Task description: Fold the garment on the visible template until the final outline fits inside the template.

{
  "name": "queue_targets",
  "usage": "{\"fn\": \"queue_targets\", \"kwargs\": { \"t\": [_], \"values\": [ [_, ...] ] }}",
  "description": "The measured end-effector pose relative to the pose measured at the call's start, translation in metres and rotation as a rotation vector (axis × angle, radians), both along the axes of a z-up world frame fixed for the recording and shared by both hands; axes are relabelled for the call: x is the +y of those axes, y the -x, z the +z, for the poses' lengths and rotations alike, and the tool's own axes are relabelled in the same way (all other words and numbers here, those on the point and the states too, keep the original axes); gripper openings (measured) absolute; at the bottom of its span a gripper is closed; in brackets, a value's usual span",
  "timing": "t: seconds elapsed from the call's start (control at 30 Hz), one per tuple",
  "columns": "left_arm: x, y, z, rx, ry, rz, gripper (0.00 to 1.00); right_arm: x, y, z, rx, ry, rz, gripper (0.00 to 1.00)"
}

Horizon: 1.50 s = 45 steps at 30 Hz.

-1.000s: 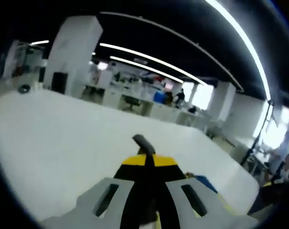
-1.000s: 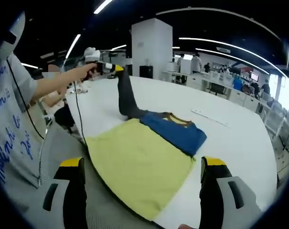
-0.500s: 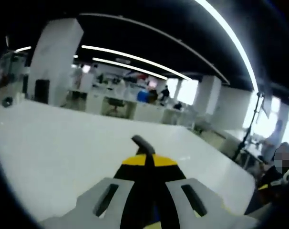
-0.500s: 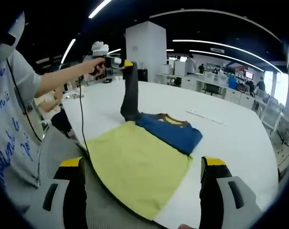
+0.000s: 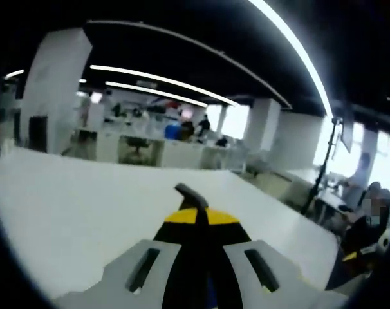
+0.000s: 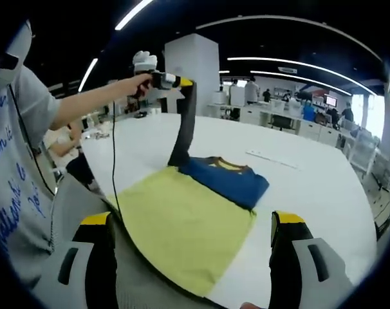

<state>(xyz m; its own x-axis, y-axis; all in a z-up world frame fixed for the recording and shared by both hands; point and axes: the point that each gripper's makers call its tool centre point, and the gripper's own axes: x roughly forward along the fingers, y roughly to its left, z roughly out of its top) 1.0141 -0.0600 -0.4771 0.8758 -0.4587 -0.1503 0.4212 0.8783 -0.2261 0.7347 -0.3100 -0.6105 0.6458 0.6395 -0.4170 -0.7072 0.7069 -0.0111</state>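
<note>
A yellow template lies on the white table. On its far part rests the folded blue garment. A dark grey sleeve rises steeply from the garment's left end, with my left gripper shut on its top, held by a person's hand. In the left gripper view the yellow-tipped jaws pinch the grey cloth, and a bit of it pokes out past them. My right gripper hovers open at the near edge of the template, its jaws wide apart with nothing between them.
The person's grey printed shirt is at the left, and a black cable hangs from the left gripper. A thin white strip lies on the table beyond the garment. Desks and people stand far behind.
The left gripper has lifted the grey sleeve higher and carried it rightward, from slanting to nearly upright over the garment's left end. The right gripper has held still, open.
</note>
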Motion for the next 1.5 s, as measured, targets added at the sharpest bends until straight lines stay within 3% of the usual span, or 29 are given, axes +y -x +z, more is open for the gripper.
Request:
{"fn": "queue_targets", "kwargs": {
  "t": [0.27,0.5,0.87,1.0,1.3,1.5],
  "values": [
    [-0.043,0.000,-0.020,0.030,-0.035,-0.094,0.00,-0.008,0.001,0.000,-0.012,-0.015,-0.031,1.00],
    [-0.080,0.006,-0.062,0.110,-0.054,-0.159,0.00,-0.011,0.007,-0.003,-0.015,-0.015,-0.034,1.00],
    [-0.129,0.018,-0.103,0.177,-0.073,-0.244,0.00,-0.019,0.008,-0.008,-0.004,-0.026,-0.056,1.00],
    [-0.142,0.016,-0.121,0.184,-0.155,-0.271,0.00,-0.021,0.007,-0.008,-0.008,-0.024,-0.057,1.00],
    [-0.171,0.010,-0.152,0.264,-0.180,-0.320,0.00,-0.025,0.011,-0.010,-0.011,-0.038,-0.066,1.00],
    [-0.187,0.027,-0.175,0.316,-0.207,-0.355,0.00,-0.027,0.010,-0.017,0.003,-0.042,-0.069,1.00]
  ]
}}
